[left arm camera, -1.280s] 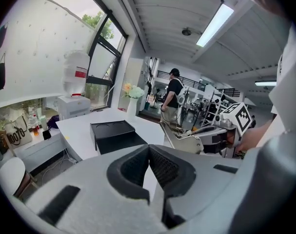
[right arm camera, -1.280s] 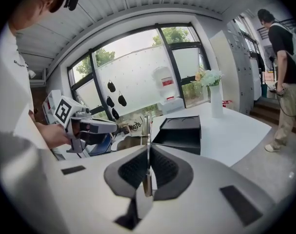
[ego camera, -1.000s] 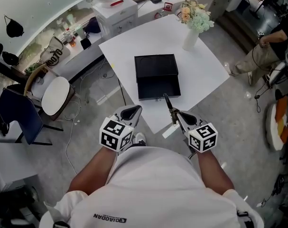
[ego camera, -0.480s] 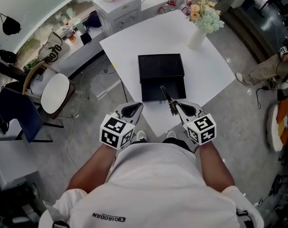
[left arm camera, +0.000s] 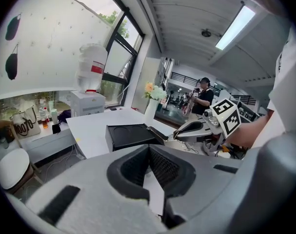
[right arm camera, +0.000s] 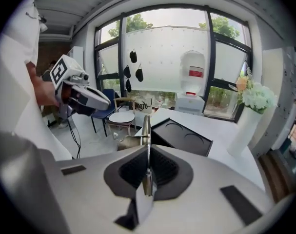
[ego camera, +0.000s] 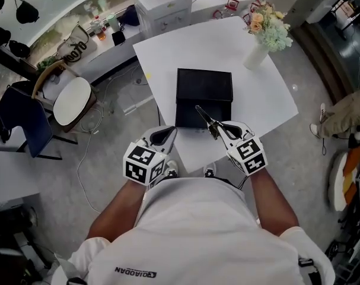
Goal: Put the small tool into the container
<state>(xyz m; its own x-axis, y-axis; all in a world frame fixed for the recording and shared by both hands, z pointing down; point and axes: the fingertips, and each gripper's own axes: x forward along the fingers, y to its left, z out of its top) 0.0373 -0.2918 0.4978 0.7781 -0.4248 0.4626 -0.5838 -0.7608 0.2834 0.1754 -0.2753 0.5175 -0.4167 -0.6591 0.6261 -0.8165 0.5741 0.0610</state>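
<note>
Left gripper (left arm camera: 148, 156): jaws pressed together with nothing between them; it hangs close to the person's body, beside the near edge of the table.
Right gripper (right arm camera: 147, 161): clenched on the small tool, its pads flat against the tool's two faces.
Small tool (right arm camera: 146, 129): a thin, flat metal strip held edge-up and pinched partway along its length. The metal end points forward toward the container, and a pale end sticks out behind the pads.
Tool position: from the head view its tip shows over the near half of the container, not yet resting inside. How high above it hangs cannot be told.
Likely handling: light and stiff, probably smooth, so it could swivel or slide in the pads if knocked. It does not look fragile.
Where to hold: the flat faces near the middle, as now, look like the best place, since a grip on the narrow edges would likely slip.
Container (ego camera: 204, 88): a shallow black box, open on top, with two round hollows in its far part.
Table (ego camera: 168, 52): white; the box sits near its front edge.
Vase (ego camera: 257, 54): white with flowers, well apart at the far right corner.
</note>
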